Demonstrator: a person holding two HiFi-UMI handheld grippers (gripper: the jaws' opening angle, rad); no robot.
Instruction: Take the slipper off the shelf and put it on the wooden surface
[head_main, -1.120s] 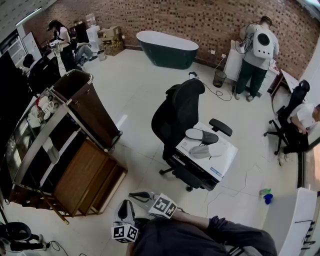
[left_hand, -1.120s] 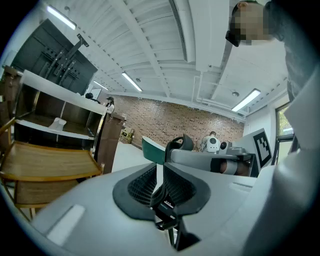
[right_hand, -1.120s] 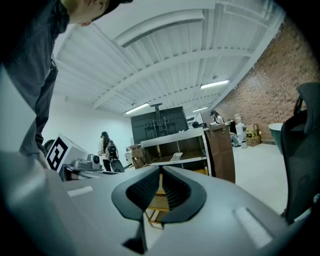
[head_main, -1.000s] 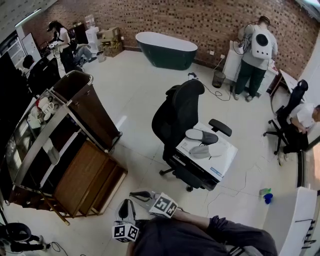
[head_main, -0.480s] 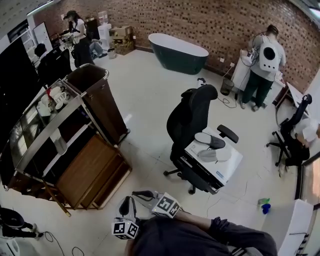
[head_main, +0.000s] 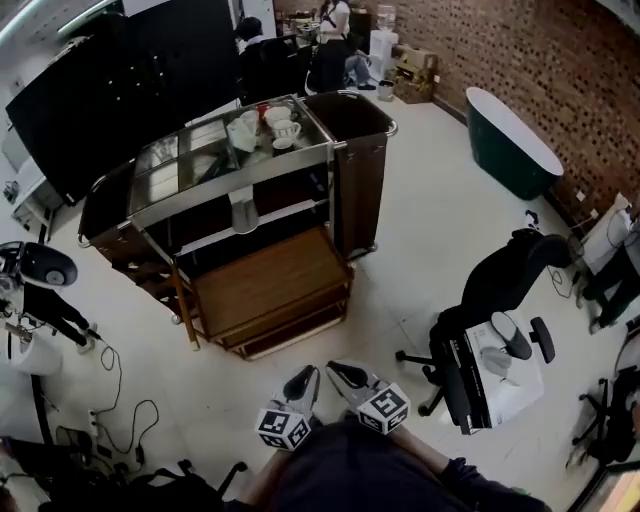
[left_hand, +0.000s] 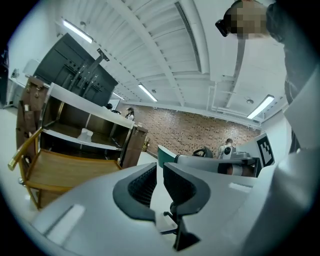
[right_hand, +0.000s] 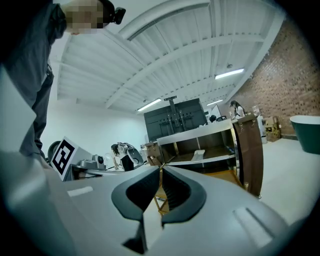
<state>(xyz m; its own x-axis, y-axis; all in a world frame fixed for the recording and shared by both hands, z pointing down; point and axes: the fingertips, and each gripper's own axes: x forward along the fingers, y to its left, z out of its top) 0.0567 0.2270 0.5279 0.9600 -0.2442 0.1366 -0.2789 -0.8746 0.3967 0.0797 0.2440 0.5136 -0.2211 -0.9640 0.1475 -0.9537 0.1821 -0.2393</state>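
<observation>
A white slipper (head_main: 244, 213) stands on the middle shelf of a metal cart (head_main: 230, 172); the same slipper (left_hand: 86, 133) shows in the left gripper view, and the slipper (right_hand: 199, 155) in the right gripper view. Below the shelf a wooden surface (head_main: 270, 285) juts out toward me. My left gripper (head_main: 306, 374) and right gripper (head_main: 336, 369) are side by side close to my body, well short of the cart. Both point at it. The left gripper (left_hand: 156, 167) and right gripper (right_hand: 160, 170) are shut with nothing between the jaws.
An office chair (head_main: 500, 285) with a white box (head_main: 500, 375) and a pair of slippers (head_main: 510, 335) stands to my right. Cups (head_main: 280, 125) sit on the cart top. A dark bathtub (head_main: 515, 140) is at the far right. Cables (head_main: 120, 410) lie on the floor at left.
My view has swung left: the cart now sits ahead at centre and the chair has slid to the right edge. Both grippers stay low, near my body, still shut.
</observation>
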